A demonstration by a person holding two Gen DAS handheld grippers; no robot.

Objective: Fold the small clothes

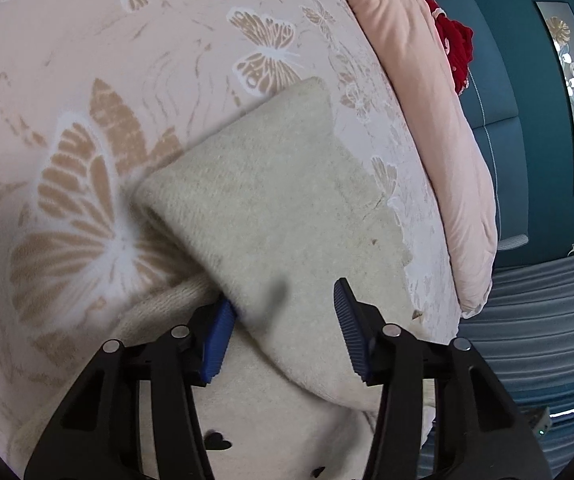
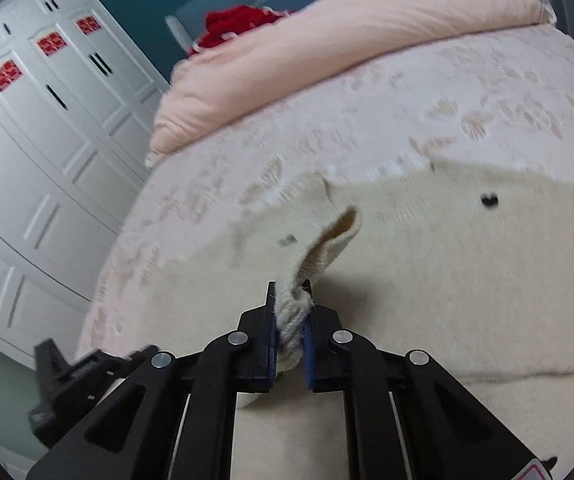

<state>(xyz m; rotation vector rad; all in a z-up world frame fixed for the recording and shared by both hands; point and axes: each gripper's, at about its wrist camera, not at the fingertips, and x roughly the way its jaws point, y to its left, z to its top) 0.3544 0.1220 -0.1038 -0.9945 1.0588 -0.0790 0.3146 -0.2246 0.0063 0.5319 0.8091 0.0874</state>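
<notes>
On bedspread (image 1: 167,40), pink w/ tan butterfly pattern: cream knit sweater (image 1: 271,200), fuzzy, part-folded. Left gripper (image 1: 283,320) wide apart, holding nothing, folded flap between pads. Right gripper (image 2: 289,336) clamped on bunched ribbed cuff (image 2: 293,316), near edge.

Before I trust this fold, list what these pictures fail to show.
- Cream knitted sweater: outline cut off by the frame bottom in both wrist views.
- Left gripper: open; the folded flap hides whether it touches cloth.
- Red garment: mostly hidden behind the pink quilt.
- Right view: motion-blurred bedspread pattern.
</notes>
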